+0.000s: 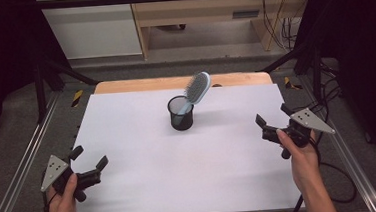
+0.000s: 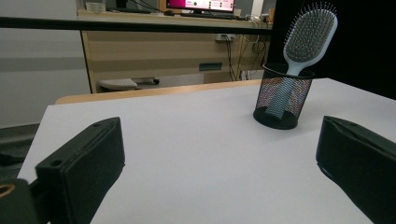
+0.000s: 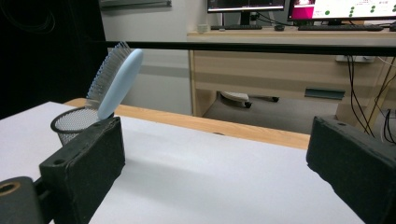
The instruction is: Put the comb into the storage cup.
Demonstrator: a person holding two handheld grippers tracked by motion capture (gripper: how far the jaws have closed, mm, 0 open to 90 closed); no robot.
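A light blue hairbrush (image 1: 198, 88) (image 2: 310, 35) (image 3: 117, 81) stands handle-down in a black mesh cup (image 1: 181, 113) (image 2: 282, 97) (image 3: 72, 123) at the table's far middle, its head leaning right. My left gripper (image 1: 89, 158) is held open near the front left corner, well apart from the cup, nothing between its jaws. My right gripper (image 1: 273, 115) is open at the right edge, also empty. In the left gripper view the cup sits ahead and right of the gap (image 2: 219, 154); in the right gripper view it peeks behind the left jaw of the gripper (image 3: 215, 163).
The white table top (image 1: 179, 156) spreads wide between both grippers and the cup. A wooden strip (image 1: 139, 85) runs along its far edge. Metal frame rails (image 1: 24, 162) flank the table. A desk with monitors (image 3: 303, 7) stands beyond.
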